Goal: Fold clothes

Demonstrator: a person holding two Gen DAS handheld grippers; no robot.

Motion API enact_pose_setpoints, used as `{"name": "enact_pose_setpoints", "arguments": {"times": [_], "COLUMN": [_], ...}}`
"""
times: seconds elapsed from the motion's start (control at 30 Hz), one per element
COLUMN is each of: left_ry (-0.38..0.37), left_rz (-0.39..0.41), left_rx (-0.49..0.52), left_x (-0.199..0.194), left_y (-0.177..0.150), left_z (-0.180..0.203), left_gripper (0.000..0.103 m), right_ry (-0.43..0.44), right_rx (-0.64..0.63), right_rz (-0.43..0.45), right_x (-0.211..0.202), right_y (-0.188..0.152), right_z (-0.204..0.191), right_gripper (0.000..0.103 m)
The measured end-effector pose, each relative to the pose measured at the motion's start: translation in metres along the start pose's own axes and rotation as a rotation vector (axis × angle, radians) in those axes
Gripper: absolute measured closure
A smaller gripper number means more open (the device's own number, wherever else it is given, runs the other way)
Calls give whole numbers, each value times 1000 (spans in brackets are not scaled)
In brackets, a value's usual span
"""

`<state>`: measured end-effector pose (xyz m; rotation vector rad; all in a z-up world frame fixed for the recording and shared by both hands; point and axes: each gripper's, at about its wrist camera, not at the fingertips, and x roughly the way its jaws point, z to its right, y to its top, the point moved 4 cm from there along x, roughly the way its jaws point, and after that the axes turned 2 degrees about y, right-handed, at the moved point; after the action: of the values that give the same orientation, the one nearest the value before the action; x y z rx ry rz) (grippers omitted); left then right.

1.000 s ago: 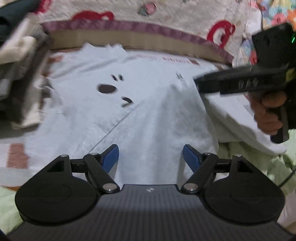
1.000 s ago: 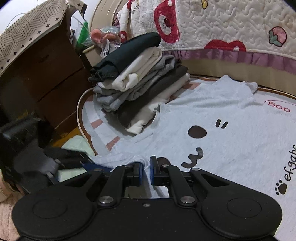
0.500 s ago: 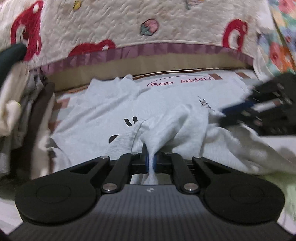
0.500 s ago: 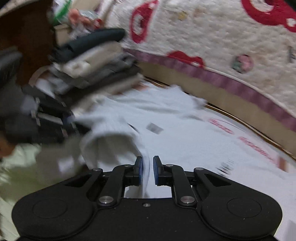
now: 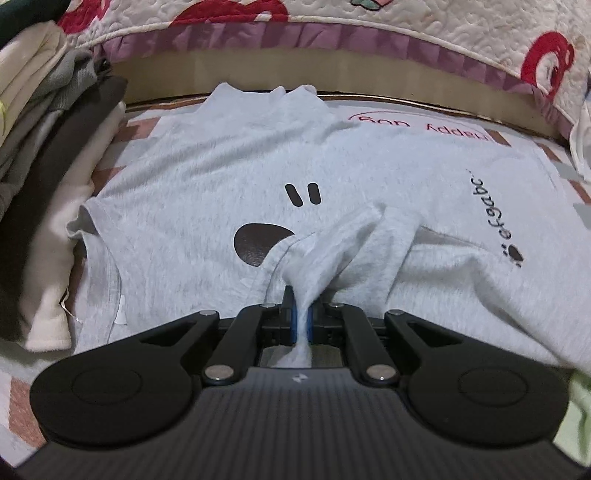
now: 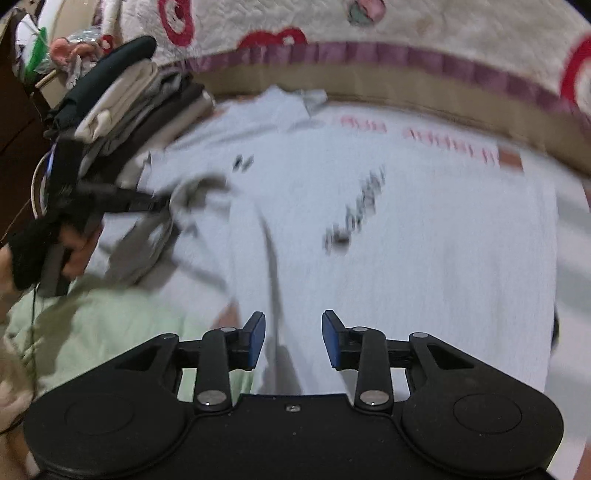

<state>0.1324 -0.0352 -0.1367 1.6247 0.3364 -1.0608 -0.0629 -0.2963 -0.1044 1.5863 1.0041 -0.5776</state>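
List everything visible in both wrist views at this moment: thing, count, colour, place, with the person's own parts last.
T-shirt: one, pale grey with a dark face print and lettering, spread flat on the mat, one part pulled up into a fold.
Stack of folded clothes: one pile, dark green, cream, grey and brown, left of the T-shirt.
Mat: one, white with red lettering, under the T-shirt.
Quilt: one, cream with red shapes and purple trim, behind the mat.
Green fabric: one, pale green, near left.
Left gripper: black, blue pads, shut on the T-shirt fold.
Right gripper: black, blue pads, jaws opening, gripping nothing.
Hand: one, holding the left gripper.
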Motion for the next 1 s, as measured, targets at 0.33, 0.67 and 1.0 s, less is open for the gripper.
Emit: {"name": "enact_pose_setpoints", "arguments": {"times": [0.33,0.67,1.0], "left_ry": [-26,-86,-83], "left_rz": [-6,9,25], "left_rx": [-37,-22,-7], "left_x": [5,-9,-12], "left_y": [-1,5,2], "left_z": [-7,-15,-15], "left_gripper": [97,93,99], "right_ry": [-318,-519,-663], "right_rx": [-131,-41,-205], "right_rz": [-150,85,126], "right_x": [-40,-74,-31], "right_y": [-102,-41,60], "right_z": [-29,33,111], "right_gripper": [52,101,101]}}
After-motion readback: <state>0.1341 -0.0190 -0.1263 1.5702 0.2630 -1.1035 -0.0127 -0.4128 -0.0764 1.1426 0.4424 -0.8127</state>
